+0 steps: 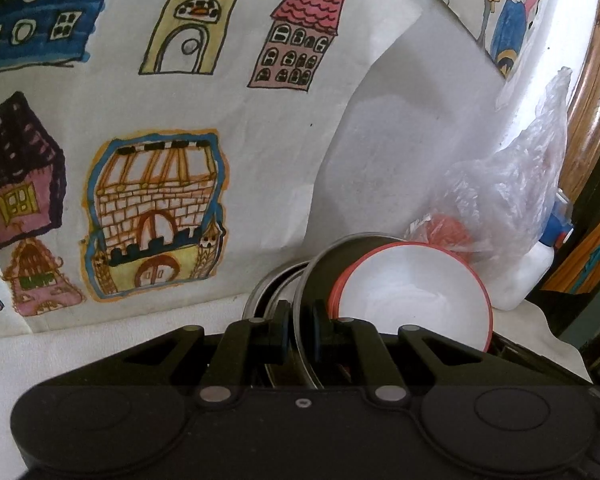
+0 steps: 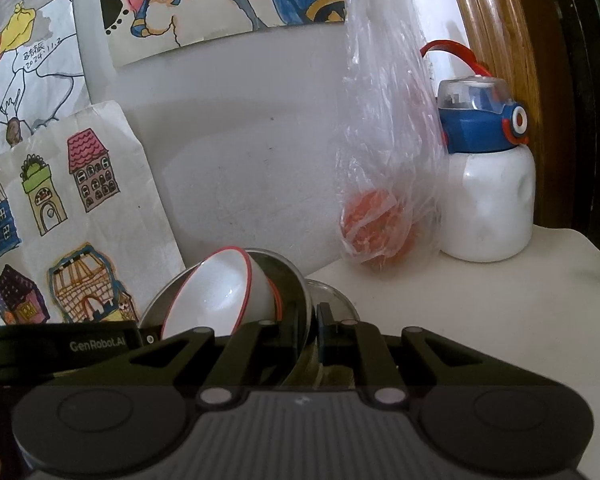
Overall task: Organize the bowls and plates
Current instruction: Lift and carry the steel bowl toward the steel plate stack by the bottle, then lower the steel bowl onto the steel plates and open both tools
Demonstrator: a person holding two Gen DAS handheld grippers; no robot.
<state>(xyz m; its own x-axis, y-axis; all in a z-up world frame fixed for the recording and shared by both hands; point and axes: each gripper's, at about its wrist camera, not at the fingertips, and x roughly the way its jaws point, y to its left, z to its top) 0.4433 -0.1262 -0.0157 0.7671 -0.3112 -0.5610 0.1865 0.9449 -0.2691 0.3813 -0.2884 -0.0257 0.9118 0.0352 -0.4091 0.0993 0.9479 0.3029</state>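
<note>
Steel plate, tilted up nearly on edge, carries a red-rimmed white bowl nested against its face; a second steel dish sits just behind it in the left wrist view. Whole stack is at the back of the white tabletop, close to the wall with the children's drawings. Left gripper closed on the steel plate's rim, one pad either side of the thin edge. Right gripper likewise closed on the rim, from the opposite side, so the plate hangs between both hands, bowl opening facing the left camera. Key relation: rim runs straight away from each pair of jaws, edge-on, bowl to the inside of both grips; neither hand is clearly nearer, both are in contact. Judgement: stack is mid-carry or being steadied, and any lowering needs both hands to tip together or the bowl may slide off. Clear plastic bag with orange contents and a white bottle with a blue cap stand to the right, apart from the stack.
</note>
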